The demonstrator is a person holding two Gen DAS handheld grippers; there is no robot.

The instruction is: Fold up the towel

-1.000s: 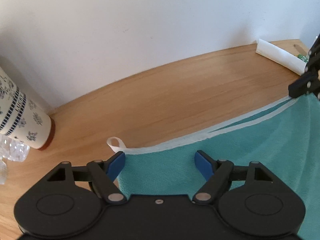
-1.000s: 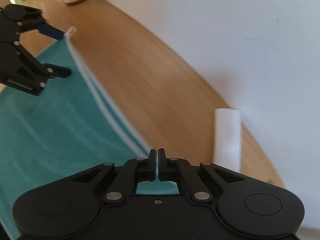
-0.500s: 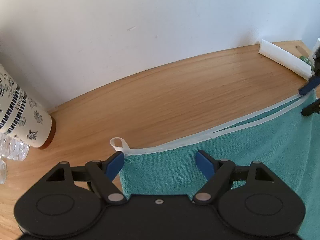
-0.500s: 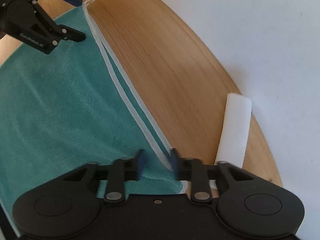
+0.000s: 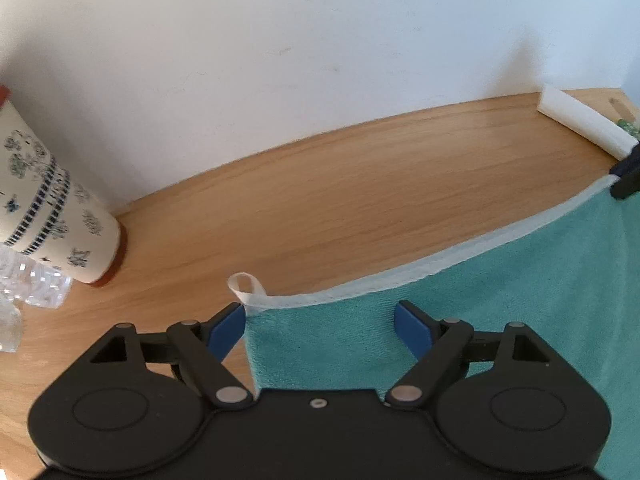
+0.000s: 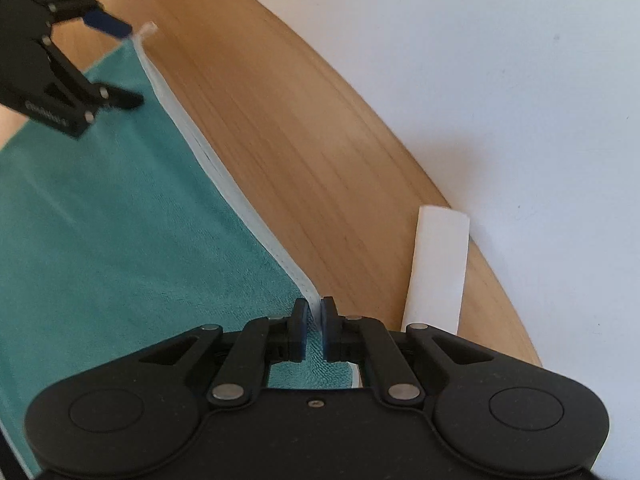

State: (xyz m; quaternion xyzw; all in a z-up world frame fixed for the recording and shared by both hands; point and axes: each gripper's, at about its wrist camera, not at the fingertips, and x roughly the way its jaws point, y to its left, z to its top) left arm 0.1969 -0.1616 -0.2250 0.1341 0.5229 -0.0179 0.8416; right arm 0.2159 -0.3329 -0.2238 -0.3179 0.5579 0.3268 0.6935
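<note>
Lying on the wooden table (image 5: 360, 184), the teal towel (image 5: 520, 300) runs off the lower and right edges of the left wrist view. The left gripper (image 5: 319, 326) hangs over the towel's corner by the white hanging loop (image 5: 245, 285), jaws spread wide with nothing between them. The right gripper (image 6: 314, 320) has its jaws nearly together, pinching the towel's white hem at the opposite corner. A patterned cup (image 5: 48, 208) is cropped at the left edge, beside blurred clear plastic. A white roll (image 6: 440, 268) lies near the wall.
</note>
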